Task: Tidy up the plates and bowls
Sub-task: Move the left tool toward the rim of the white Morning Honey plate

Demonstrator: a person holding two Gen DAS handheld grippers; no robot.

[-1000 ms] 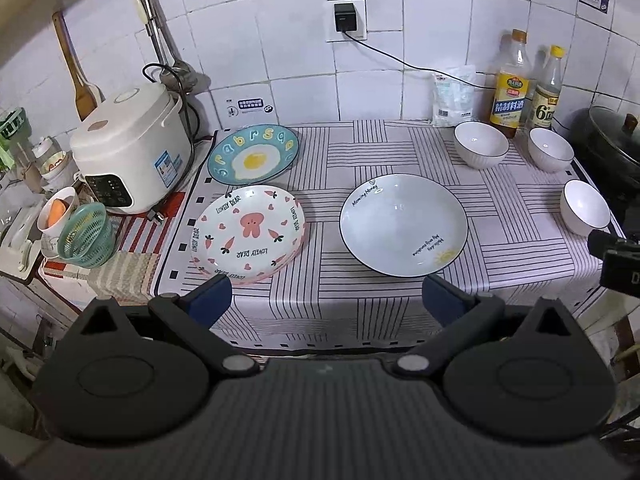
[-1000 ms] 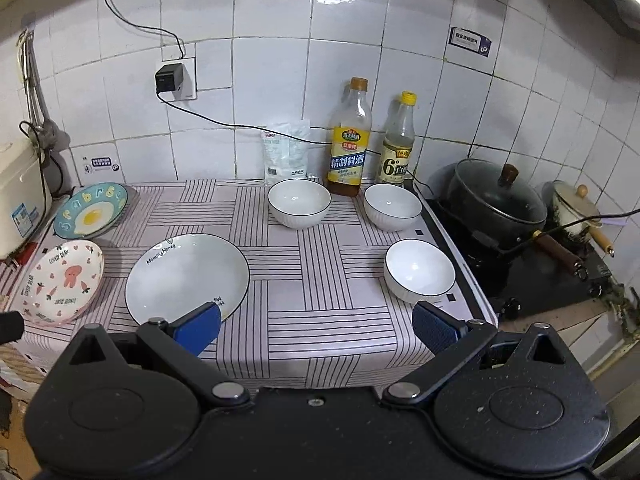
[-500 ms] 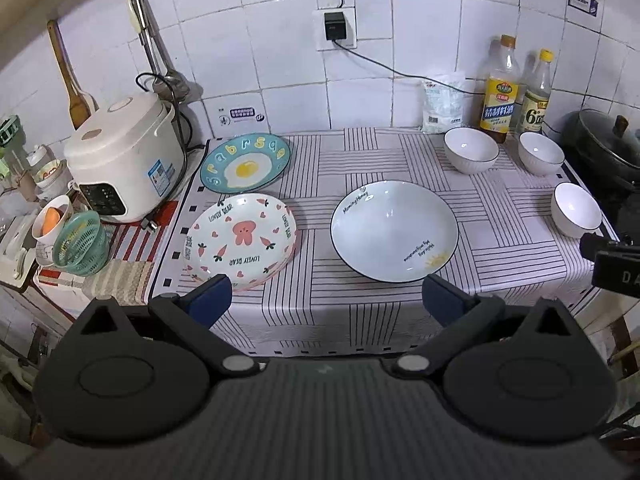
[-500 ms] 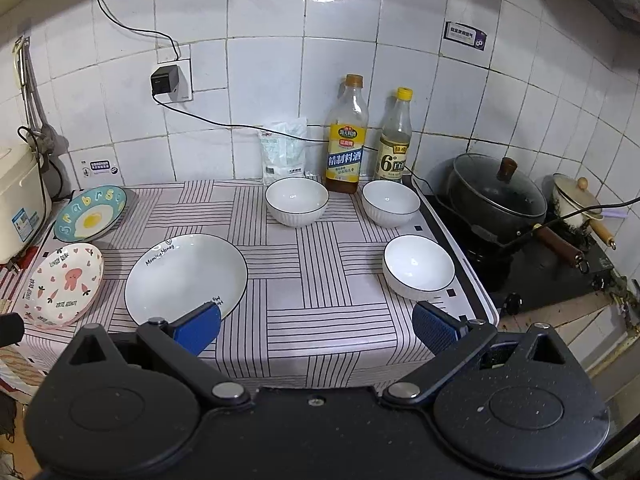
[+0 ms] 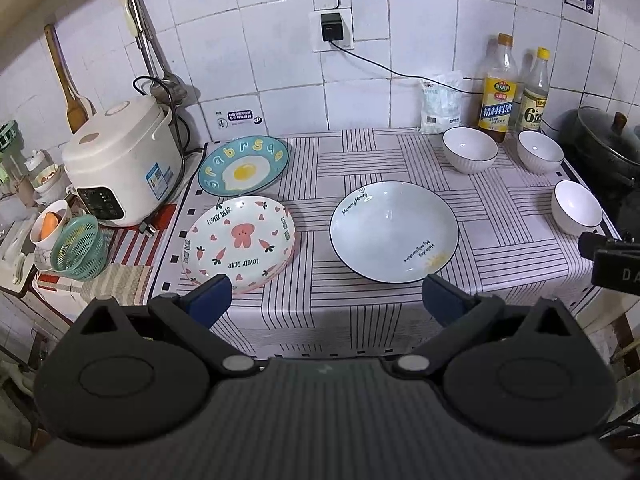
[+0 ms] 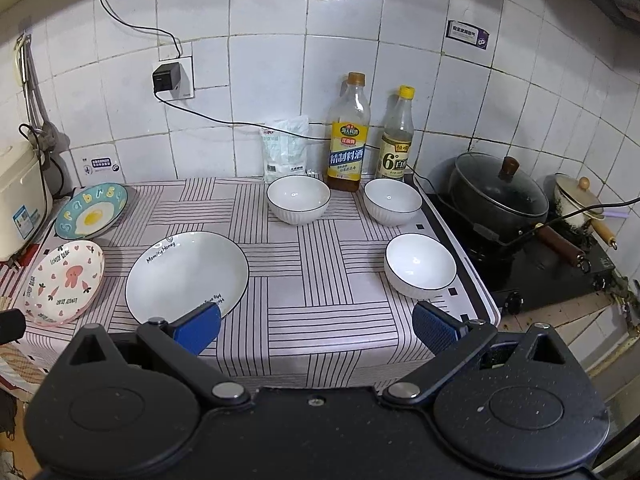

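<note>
Both tools hang short of the desk's (image 5: 328, 332) near edge with their jaws spread wide and nothing between them, the left tool (image 5: 326, 300) facing the plates and the right tool (image 6: 316, 326) facing the bowls, which suggests sorting has not begun. Three plates sit on the left half of the striped cloth: the egg-print plate (image 5: 244, 166) at the back just beside the rice cooker (image 5: 120, 164), the rabbit-print plate (image 5: 240, 238) in front of it near the cloth's edge, and the large white plate (image 5: 394, 230) toward the middle. Three white bowls (image 6: 298, 199) (image 6: 392, 202) (image 6: 420, 266) stand apart on the right, the nearest close to the stove-side edge; bare cloth in the middle and along the front leaves room for stacking.
</note>
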